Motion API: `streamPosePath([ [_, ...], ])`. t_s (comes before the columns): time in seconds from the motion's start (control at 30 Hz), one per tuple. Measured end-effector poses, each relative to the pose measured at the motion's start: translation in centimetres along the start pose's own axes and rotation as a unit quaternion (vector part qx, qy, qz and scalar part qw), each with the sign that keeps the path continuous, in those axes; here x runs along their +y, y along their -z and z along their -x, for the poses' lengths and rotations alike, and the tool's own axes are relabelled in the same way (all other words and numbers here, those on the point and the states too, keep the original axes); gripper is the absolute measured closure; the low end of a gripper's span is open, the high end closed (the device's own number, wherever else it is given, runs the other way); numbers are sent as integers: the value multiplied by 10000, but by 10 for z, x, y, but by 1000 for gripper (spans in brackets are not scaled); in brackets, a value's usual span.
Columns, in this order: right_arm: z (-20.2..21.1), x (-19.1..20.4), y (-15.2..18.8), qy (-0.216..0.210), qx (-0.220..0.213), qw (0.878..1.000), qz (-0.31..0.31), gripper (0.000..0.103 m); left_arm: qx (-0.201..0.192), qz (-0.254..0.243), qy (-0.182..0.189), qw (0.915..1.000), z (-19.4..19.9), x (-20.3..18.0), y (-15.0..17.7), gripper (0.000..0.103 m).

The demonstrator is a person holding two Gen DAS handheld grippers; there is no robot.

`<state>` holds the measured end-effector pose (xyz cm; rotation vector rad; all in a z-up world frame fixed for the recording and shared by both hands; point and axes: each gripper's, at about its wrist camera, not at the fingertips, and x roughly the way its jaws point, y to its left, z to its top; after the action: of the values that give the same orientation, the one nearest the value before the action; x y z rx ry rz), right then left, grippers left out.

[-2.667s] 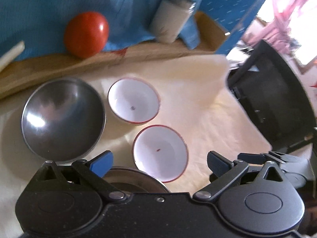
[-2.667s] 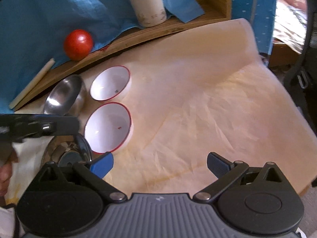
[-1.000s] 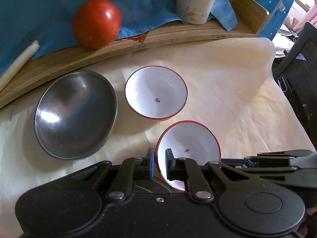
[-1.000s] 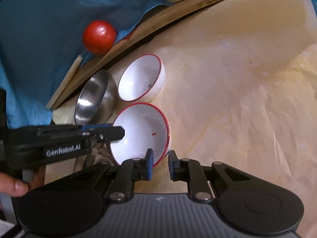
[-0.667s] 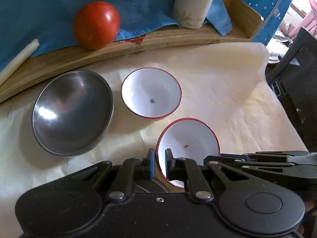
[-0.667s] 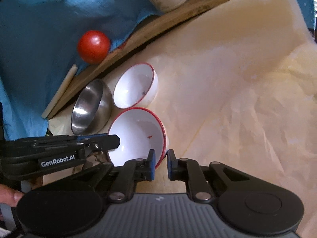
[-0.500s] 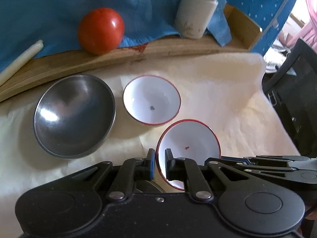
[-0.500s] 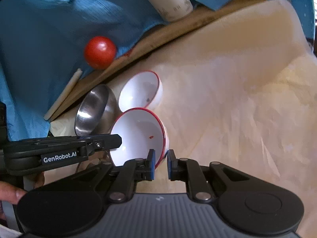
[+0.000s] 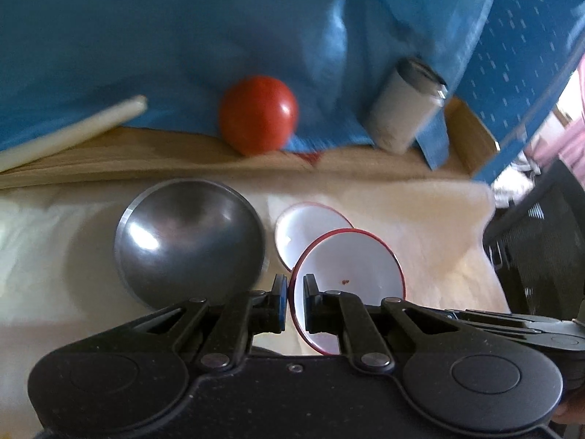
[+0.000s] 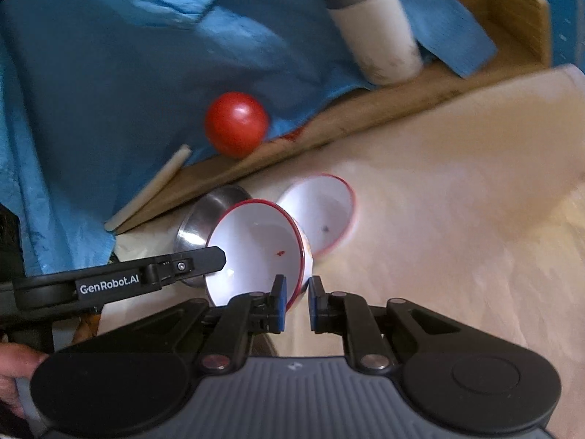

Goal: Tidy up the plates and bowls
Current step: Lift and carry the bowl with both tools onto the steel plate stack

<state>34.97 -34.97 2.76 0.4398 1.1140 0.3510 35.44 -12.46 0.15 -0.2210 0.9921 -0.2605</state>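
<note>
A white bowl with a red rim [image 9: 351, 274] hangs tilted above the paper-covered table. My left gripper [image 9: 292, 298] is shut on its near left rim. In the right wrist view the same held bowl [image 10: 256, 252] has my right gripper [image 10: 296, 301] shut on its near right rim, and the left gripper [image 10: 215, 256] reaches in from the left. A second red-rimmed white bowl [image 9: 310, 226] [image 10: 325, 216] sits on the paper, partly hidden behind the held one. A steel bowl [image 9: 190, 241] [image 10: 204, 216] rests to their left.
A wooden tray [image 9: 219, 161] draped with blue cloth [image 9: 182, 55] runs along the back, holding a tomato [image 9: 257, 124], a white canister [image 9: 406, 106] and a cream stick [image 9: 73, 131]. A black chair [image 9: 537, 237] stands at the right. A hand [image 10: 14, 366] shows at the lower left.
Both grippers have risen with the red-rimmed bowl, lifting it off the paper. It now overlaps the second white bowl. Both stayed shut on the rim.
</note>
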Motion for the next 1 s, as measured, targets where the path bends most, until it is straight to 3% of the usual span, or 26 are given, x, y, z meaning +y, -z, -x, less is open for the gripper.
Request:
streamPosePath([
  [0.37,-36,50,-30,-186,125,9984,515,90,-397,716,-340,9961,19,51,-11,95],
  [0.63,-71,72,-40,-239,394,9965,691,90,-295,1126,-587,9915,16,80,-17,95],
  [1.0,-101,76,-45,-86,655,9959,610,90,15,1235,-666,9901,-6,94,-21,95],
])
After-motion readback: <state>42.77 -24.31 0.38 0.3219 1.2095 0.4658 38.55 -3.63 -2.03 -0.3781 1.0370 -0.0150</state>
